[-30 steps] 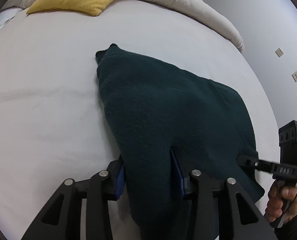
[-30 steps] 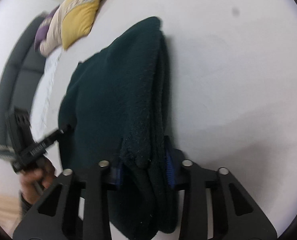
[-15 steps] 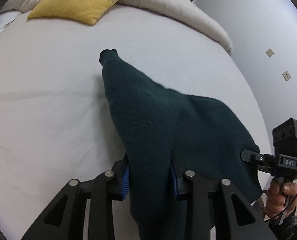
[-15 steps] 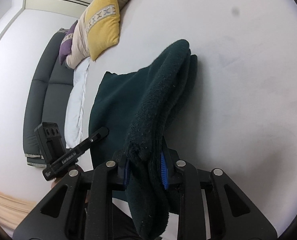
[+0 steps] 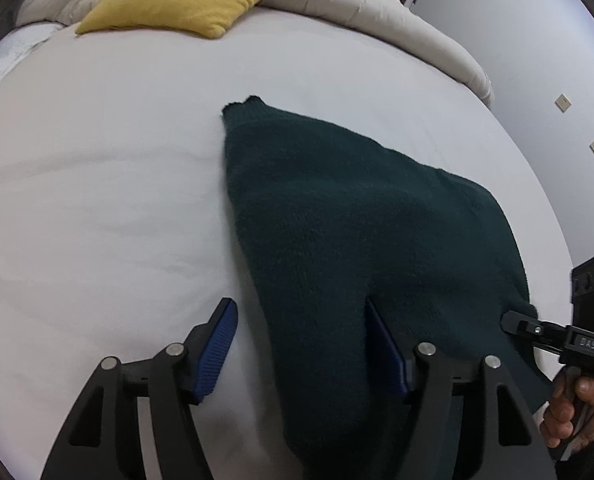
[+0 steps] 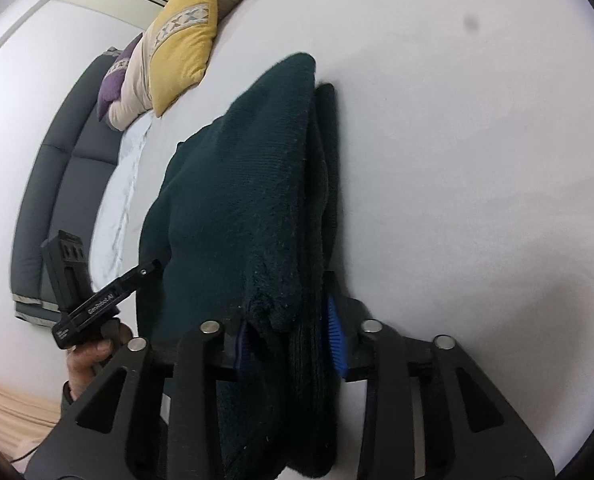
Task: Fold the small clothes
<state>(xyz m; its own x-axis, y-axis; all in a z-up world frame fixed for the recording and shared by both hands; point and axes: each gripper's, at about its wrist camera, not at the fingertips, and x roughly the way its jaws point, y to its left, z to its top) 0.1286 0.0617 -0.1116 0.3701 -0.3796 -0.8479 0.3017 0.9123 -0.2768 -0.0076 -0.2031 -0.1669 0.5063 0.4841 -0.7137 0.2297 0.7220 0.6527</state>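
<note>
Left wrist view: left tongs (image 5: pixel 301 344) just opened, spread, dark green garment (image 5: pixel 349 216) betw. them, unpinched, on white bed (image 5: pixel 97 168). Right tongs (image 6: pixel 291 336) pinch garment's bunched edge, jaws just widened slightly.

The garment (image 5: pixel 361 232) lies on the bed (image 5: pixel 97 184), one corner toward the cushion (image 5: pixel 185 0) at the head. The duvet (image 5: pixel 377 20) lies bunched behind the cushion, along the wall side. The left gripper (image 5: pixel 301 344) straddles the garment's near edge; the right gripper (image 6: pixel 289 340) straddles the folded edge. The headboard (image 6: pixel 57 184) stands beyond the pillows (image 6: pixel 125 88).
</note>
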